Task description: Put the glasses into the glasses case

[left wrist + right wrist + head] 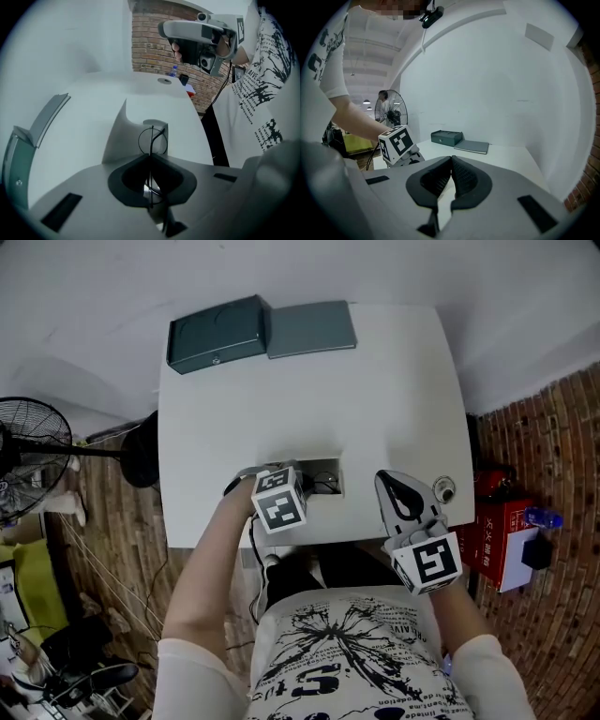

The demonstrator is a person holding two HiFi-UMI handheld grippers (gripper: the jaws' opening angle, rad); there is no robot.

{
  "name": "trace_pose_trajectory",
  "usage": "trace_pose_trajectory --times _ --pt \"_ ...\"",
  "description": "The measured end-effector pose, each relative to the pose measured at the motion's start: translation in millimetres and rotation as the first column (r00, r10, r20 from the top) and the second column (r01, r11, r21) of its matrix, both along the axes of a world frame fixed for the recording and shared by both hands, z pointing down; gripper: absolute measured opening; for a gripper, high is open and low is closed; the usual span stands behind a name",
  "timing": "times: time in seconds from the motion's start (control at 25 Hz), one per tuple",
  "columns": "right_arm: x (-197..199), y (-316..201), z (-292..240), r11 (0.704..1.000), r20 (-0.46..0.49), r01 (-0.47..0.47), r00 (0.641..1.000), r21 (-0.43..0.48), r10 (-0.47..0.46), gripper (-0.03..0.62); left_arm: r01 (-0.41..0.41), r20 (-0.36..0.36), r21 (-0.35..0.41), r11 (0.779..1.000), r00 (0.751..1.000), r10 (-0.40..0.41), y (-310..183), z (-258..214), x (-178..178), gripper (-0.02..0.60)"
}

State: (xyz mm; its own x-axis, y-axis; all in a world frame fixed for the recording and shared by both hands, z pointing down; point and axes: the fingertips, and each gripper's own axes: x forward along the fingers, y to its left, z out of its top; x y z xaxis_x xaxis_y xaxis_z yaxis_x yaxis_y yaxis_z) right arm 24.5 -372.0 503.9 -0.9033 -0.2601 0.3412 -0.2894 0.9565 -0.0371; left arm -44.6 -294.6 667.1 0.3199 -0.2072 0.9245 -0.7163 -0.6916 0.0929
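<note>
Though open, glasses case (217, 334) far from glasses (151, 140).

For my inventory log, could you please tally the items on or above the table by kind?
case: 1
glasses: 1
tools: 2, left tool holding the glasses, right tool empty
round fitting: 1
total: 5

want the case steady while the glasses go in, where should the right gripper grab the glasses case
Probably the flat opened half of the glasses case: a thin slab lying level, its right edge free. Come from the right with the right gripper.
</note>
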Motion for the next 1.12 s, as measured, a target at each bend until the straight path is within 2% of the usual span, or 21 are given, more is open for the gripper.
trace_pose_trajectory --times 0.32,0.68,0.84,0.96,1.12 --pt "-5 5 -6 1.0 -0.004 0.007 1.0 0.024 -0.007 0.015 0.016 0.004 0.079 0.997 1.0 -0.016 -4 -14 -4 0.102" --pt "-8 16 -19 0.999 0.0 -0.011 1.0 0.048 0.011 0.015 0.07 -0.004 0.238 0.969 0.997 -0.071 -3 -60 -8 0.082" --pt "-14 26 -31 0.998 0.007 -0.016 1.0 0.062 0.016 0.015 0.14 -0.026 0.301 0.943 0.99 -0.138 5 -83 -17 0.024" --pt "-21 35 -42 0.997 0.017 -0.019 1.0 0.075 0.018 0.015 0.182 -0.054 0.347 0.92 0.983 -0.174 11 -103 -25 0.014" --pt "-32 50 -59 0.995 0.034 -0.022 0.999 0.093 0.018 0.015 0.262 -0.105 0.429 0.864 0.965 -0.241 22 -135 -40 0.014"
